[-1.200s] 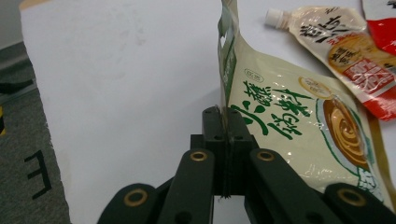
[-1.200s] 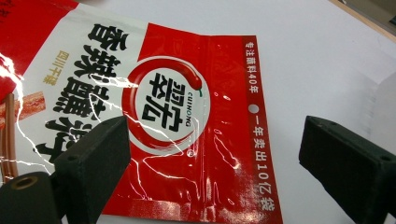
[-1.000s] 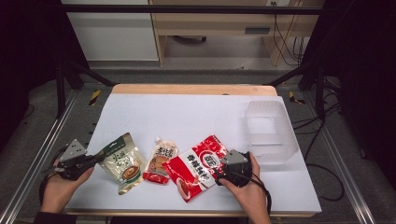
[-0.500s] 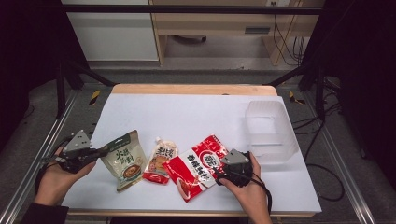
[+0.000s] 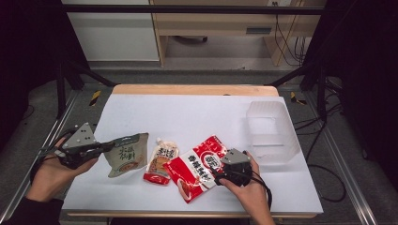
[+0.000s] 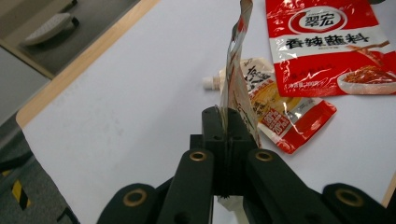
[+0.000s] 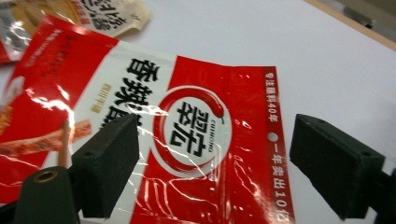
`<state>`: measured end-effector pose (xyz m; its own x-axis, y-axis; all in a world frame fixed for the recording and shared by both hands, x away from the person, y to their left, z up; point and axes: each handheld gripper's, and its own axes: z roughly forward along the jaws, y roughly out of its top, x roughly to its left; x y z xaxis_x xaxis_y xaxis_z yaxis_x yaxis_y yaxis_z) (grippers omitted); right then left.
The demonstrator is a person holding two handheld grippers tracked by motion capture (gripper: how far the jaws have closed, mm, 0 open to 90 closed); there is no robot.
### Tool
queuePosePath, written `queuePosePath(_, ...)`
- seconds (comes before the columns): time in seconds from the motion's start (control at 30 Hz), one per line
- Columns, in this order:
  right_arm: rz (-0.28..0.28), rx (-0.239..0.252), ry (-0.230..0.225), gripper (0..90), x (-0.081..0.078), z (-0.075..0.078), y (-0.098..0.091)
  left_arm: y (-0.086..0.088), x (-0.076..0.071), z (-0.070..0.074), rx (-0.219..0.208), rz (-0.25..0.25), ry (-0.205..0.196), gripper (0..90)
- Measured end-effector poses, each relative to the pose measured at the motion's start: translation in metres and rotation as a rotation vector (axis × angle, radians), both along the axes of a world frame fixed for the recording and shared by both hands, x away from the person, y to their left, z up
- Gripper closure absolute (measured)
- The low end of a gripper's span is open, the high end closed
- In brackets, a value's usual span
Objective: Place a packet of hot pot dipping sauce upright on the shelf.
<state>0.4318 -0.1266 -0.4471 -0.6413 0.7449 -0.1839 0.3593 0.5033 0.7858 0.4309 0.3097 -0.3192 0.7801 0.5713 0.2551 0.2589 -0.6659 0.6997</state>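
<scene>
A white-topped desk (image 5: 197,117) with a pale wooden far edge carries everything. Toward its right side stands a clear, empty plastic bin (image 5: 272,131) with frosted walls.

Near the front edge lies a large flat red-and-white foil sauce pouch (image 5: 197,168) printed with black characters and a red chilli swirl. The right hand-held gripper (image 5: 220,169) sits at this pouch's right end, held by the person's right hand (image 5: 246,190). In the right gripper view its two black jaws stand apart above the pouch (image 7: 196,135), one on each side of the chilli logo, not pressing it; they have just been closing a little, with the pouch lying under the gap.

Just left of the red pouch, touching it, lies a smaller spouted pouch (image 5: 162,164), cream above and red at its bottom, its white cap pointing away from the person.

Left of that, a beige-and-green snack packet (image 5: 126,153) is lifted off the desk near the left edge. The left hand-held gripper (image 5: 110,146) is clenched on the packet's edge; in the left gripper view the packet (image 6: 236,88) rises edge-on from between the closed jaws. The person's left hand (image 5: 51,176) holds this gripper beyond the desk's left side.
</scene>
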Motion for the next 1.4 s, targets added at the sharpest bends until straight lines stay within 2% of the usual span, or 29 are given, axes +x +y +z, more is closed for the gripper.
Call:
queuePosePath(0.03, 0.034, -0.012, 0.021, 15.9, 0.0, 0.008, 0.004, 0.0, -0.001, 0.004, 0.009, -0.004, -0.007, 90.0)
queuePosePath(0.13, 0.057, -0.036, 0.006, 15.7, -0.001, 0.018, 0.009, -0.001, -0.001, 0.013, 0.014, -0.007, -0.022, 90.0)
queuePosePath(0.23, 0.1, -0.055, 0.015, 14.3, 0.002, 0.032, 0.017, 0.0, 0.002, 0.02, 0.035, -0.008, -0.029, 90.0)
queuePosePath(0.3, 0.134, -0.063, 0.026, 13.4, 0.006, 0.044, 0.023, 0.0, 0.006, 0.023, 0.026, -0.009, -0.024, 90.0)
queuePosePath(0.33, 0.175, -0.083, 0.037, 16.3, 0.011, 0.055, 0.031, 0.0, 0.008, 0.024, 0.021, -0.013, -0.023, 90.0)
queuePosePath(0.37, 0.175, -0.083, 0.037, 16.3, 0.011, 0.055, 0.031, -0.001, 0.009, 0.025, 0.018, -0.018, -0.02, 90.0)
queuePosePath(0.43, 0.204, -0.115, 0.046, 14.9, 0.016, 0.065, 0.039, -0.003, 0.013, 0.026, 0.027, -0.018, -0.02, 90.0)
queuePosePath(0.5, 0.236, -0.127, 0.05, 18.5, 0.02, 0.076, 0.046, -0.006, 0.018, 0.027, 0.024, -0.02, -0.019, 90.0)
queuePosePath(0.53, 0.251, -0.142, 0.047, 21.2, 0.022, 0.081, 0.049, -0.007, 0.02, 0.028, 0.024, -0.023, -0.016, 90.0)
queuePosePath(0.63, 0.302, -0.199, 0.084, 21.3, 0.029, 0.093, 0.058, -0.014, 0.027, 0.03, 0.036, -0.028, -0.016, 90.0)
queuePosePath(0.7, 0.329, -0.233, 0.092, 18.9, 0.034, 0.099, 0.064, -0.019, 0.03, 0.032, 0.038, -0.035, -0.017, 90.0)
queuePosePath(0.77, 0.356, -0.257, 0.123, 16.7, 0.037, 0.105, 0.072, -0.024, 0.032, 0.035, 0.042, -0.039, -0.022, 90.0)
queuePosePath(0.8, 0.371, -0.275, 0.119, 16.4, 0.039, 0.108, 0.076, -0.026, 0.033, 0.036, 0.046, -0.043, -0.022, 90.0)
queuePosePath(0.93, 0.4, -0.28, 0.144, 11.5, 0.043, 0.115, 0.089, -0.033, 0.037, 0.043, 0.031, -0.062, -0.032, 90.0)
queuePosePath(1.0, 0.422, -0.303, 0.154, 10.0, 0.047, 0.118, 0.095, -0.036, 0.039, 0.046, 0.024, -0.071, -0.033, 90.0)
queuePosePath(1.13, 0.436, -0.307, 0.162, 8.5, 0.054, 0.123, 0.098, -0.043, 0.043, 0.05, 0.041, -0.093, -0.038, 90.0)
queuePosePath(1.23, 0.438, -0.325, 0.161, 7.8, 0.06, 0.133, 0.101, -0.049, 0.046, 0.052, 0.048, -0.093, -0.041, 90.0)
queuePosePath(1.4, 0.441, -0.334, 0.156, 8.9, 0.062, 0.144, 0.105, -0.056, 0.052, 0.055, 0.053, -0.103, -0.037, 90.0)
